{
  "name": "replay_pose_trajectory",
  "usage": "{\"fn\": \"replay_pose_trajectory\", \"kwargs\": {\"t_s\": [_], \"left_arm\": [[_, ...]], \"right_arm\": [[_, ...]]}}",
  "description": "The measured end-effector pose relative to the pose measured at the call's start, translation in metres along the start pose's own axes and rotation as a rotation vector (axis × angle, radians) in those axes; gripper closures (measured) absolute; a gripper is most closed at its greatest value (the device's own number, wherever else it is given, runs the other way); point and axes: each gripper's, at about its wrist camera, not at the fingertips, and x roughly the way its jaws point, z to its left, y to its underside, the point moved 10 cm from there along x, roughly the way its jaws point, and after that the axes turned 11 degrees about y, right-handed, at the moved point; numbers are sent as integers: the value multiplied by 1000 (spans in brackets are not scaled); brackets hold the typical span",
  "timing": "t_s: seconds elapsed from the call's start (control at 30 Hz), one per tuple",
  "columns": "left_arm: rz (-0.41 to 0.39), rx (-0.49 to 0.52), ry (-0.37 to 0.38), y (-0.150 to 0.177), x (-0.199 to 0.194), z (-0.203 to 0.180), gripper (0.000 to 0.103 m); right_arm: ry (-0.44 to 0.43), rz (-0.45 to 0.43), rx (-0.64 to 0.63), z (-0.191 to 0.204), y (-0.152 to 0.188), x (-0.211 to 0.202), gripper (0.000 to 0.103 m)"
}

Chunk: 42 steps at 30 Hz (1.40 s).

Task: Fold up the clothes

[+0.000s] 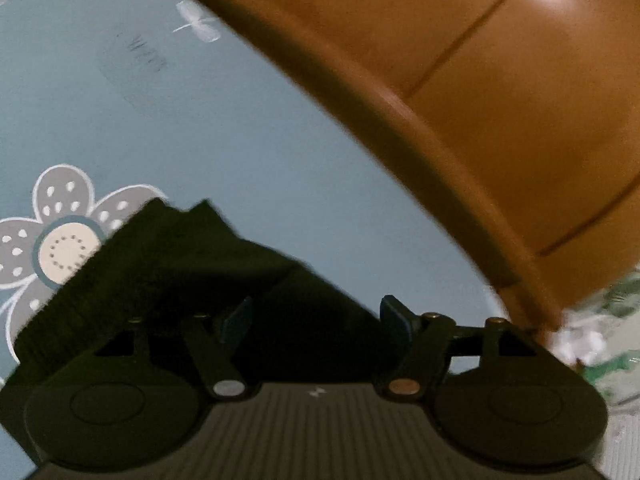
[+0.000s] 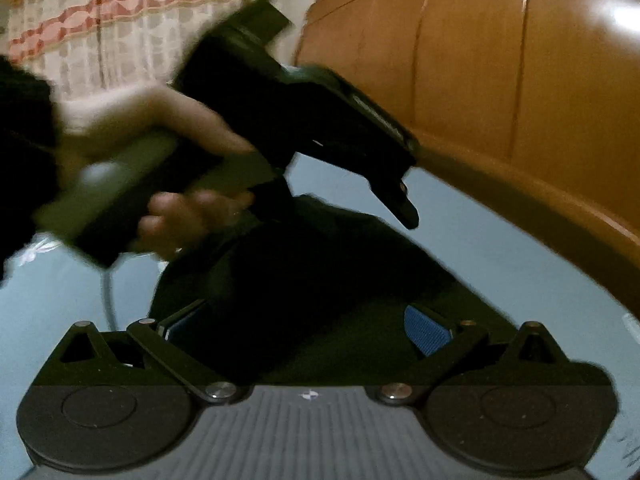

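Both jaws spread; left gripper [image 1: 316, 316] and right gripper [image 2: 304, 324] over dark garment [image 2: 304, 276] on bedsheet [image 1: 240, 140]. We reckon mid-fold; next up, pinching an edge.

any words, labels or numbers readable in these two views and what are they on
Nothing can be read.
Faint dark marks on the blue bedsheet at: too blurred to read.
Small white mark on the left gripper body: a symbol, not text.
The same kind of mark on the right gripper body: no letters.
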Motion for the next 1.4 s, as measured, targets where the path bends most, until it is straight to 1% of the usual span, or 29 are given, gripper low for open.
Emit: {"fn": "replay_pose_trajectory", "kwargs": {"t_s": [0.07,0.2,0.3,0.33,0.4,0.47,0.57,0.67,0.73,0.8,0.87,0.97,1.17,1.3,1.4], "left_arm": [[4,-2,8,-1,10,6,32],[16,26,-3,-1,12,5,31],[16,19,-21,-1,2,0,32],[10,31,-22,-1,-3,-6,32],[-10,62,-8,-2,-18,-16,31],[-30,73,-1,-3,-31,-19,28],[-37,59,-26,-2,-37,-3,28],[-23,25,-53,1,-29,16,28],[-15,10,-57,1,-23,24,27],[-13,3,-54,-2,-20,26,27],[-1,13,-63,-2,-18,26,27],[9,24,-79,-2,-18,27,26],[23,40,-125,1,-13,23,26],[44,41,-133,-1,-8,25,25],[48,35,-130,-2,-7,26,25]], "right_arm": [[0,20,-26,4,7,3,0],[5,48,-68,10,16,9,0],[5,57,-59,10,19,11,0],[5,58,-52,9,19,9,0],[2,50,-39,8,18,6,0],[-6,29,-35,11,16,1,0],[-17,-2,-29,16,13,-7,0],[-29,-32,-23,20,10,-15,0],[-38,-6,-50,26,15,-11,0],[-27,9,-84,29,21,-8,0],[-25,25,-97,31,24,-7,0],[-30,48,-88,24,21,3,0],[-40,64,-54,17,23,8,0],[-45,68,-40,17,22,8,0],[-22,62,-74,22,24,6,0]]}}
